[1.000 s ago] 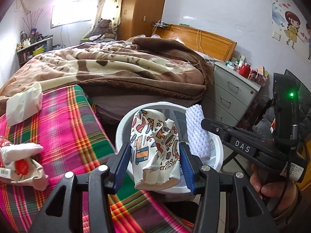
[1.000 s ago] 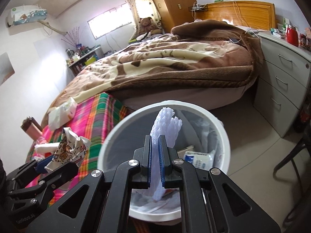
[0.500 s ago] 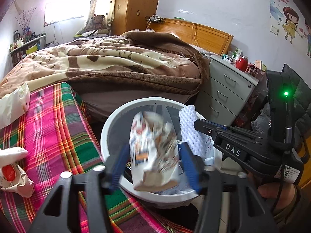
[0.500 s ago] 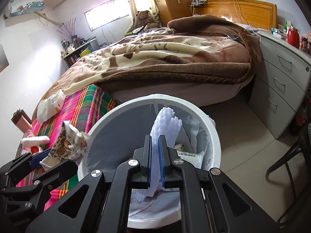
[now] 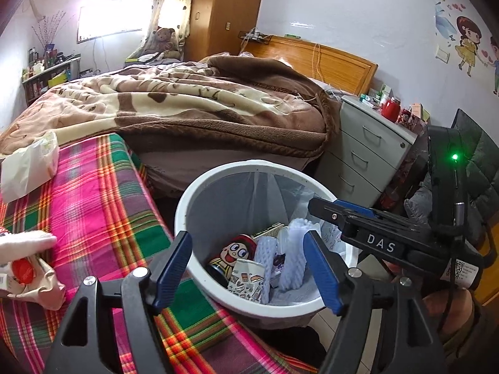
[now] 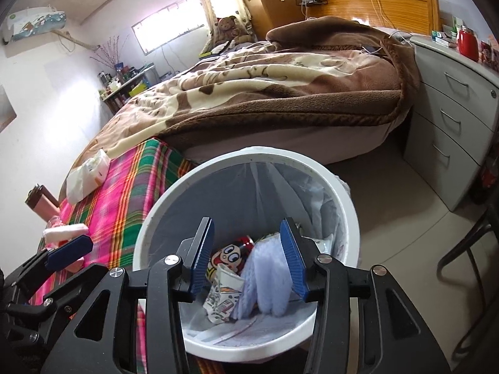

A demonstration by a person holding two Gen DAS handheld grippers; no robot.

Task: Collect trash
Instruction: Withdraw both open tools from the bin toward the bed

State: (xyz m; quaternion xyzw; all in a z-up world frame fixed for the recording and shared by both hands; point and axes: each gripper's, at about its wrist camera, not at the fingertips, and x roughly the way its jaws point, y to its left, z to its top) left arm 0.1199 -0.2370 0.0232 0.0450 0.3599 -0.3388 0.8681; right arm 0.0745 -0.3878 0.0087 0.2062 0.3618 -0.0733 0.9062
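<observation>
- The drop step is finishing: both grippers are hanging over the white bin (image 5: 199,268), pointing down into it.
- The left gripper (image 5: 249,268) is standing wide with nothing between its pads; its jaws have just been opening.
- The right gripper (image 6: 248,257) is standing about half open and empty; its jaws have just been opening too.
- The patterned paper cup (image 6: 223,296) and the white foam netting (image 6: 268,283) are lying inside the bin, beside a cartoon-printed can (image 6: 232,254).
- More trash is waiting on the plaid cloth (image 5: 103,205): a crumpled wrapper with a red spot (image 5: 28,274) at 9 o'clock in the left view and a pale plastic bag (image 5: 29,165) at 10 o'clock.
- Judging from this, the next move calls for swinging a gripper away from the bin toward 9 o'clock and staying wide for the wrapper.
</observation>
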